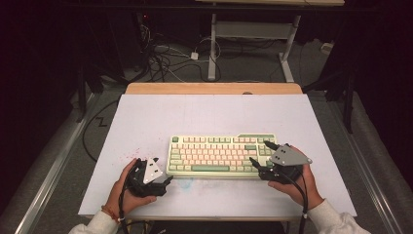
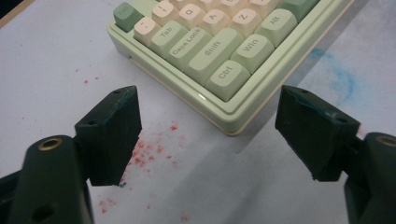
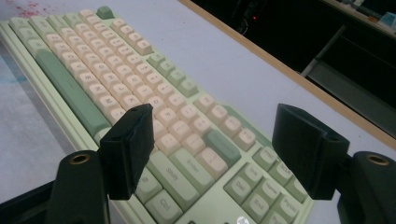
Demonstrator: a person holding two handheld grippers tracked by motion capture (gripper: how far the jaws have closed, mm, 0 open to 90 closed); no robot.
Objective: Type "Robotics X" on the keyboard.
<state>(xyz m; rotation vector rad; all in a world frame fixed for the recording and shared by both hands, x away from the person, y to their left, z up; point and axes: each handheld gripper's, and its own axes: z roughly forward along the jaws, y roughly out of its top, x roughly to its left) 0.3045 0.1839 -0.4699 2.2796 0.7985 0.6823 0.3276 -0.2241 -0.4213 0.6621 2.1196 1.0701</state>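
Keyboard (image 1: 221, 155) sits between my two grippers: its near-left corner is just ahead of my left gripper (image 2: 210, 133), its right end under my right gripper (image 3: 212, 154). Both are wide open, holding nothing. I judge the keyboard rigid and fairly heavy, with loose-ish keycaps, so grip the case edges at both ends, not the keys. Table (image 1: 146, 117) looks slick.

Dark room, grey floor (image 1: 243, 68), tangled cables (image 1: 160, 56), white desk frame (image 1: 253, 34) behind, wooden table edge (image 1: 214, 88)
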